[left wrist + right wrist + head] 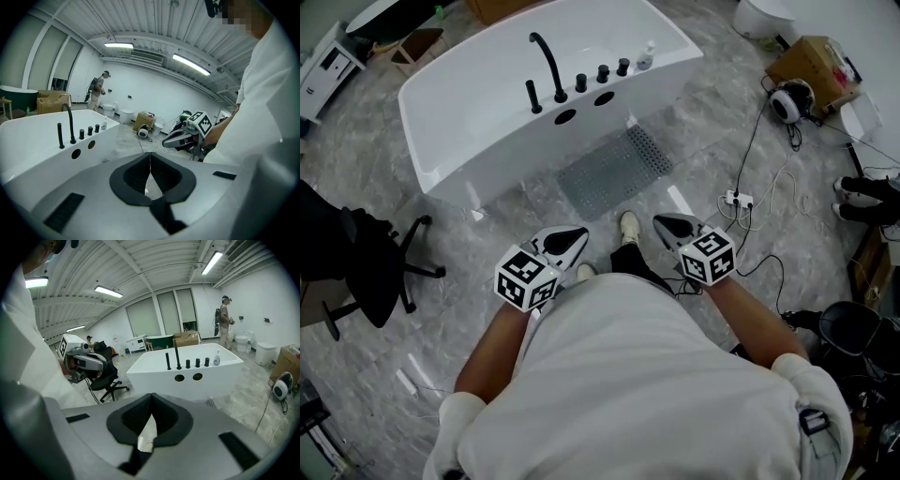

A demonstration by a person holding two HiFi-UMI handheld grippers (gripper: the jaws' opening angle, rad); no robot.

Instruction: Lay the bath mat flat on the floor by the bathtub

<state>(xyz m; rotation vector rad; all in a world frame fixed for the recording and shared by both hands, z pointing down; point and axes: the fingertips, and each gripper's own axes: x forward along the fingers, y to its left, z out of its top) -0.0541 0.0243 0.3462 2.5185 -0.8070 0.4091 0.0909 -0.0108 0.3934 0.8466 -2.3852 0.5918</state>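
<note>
The grey perforated bath mat [614, 171] lies flat on the marble floor along the front of the white bathtub [431, 103]; a corner of the mat [212, 403] shows in the right gripper view. Black taps [548, 66] stand on the tub's rim. My left gripper [569, 240] is held near my waist, shut and empty, its jaws meeting at the tips [150, 155]. My right gripper [672, 225] hovers beside it, also shut with nothing in it [151, 398]. Both are short of the mat, above my shoes.
A black office chair [375, 262] stands at the left. A power strip with cables [739, 199], white headphones [792, 101], a cardboard box [816, 61] and dark shoes [862, 192] clutter the right. Another person [97, 91] stands far off by a toilet.
</note>
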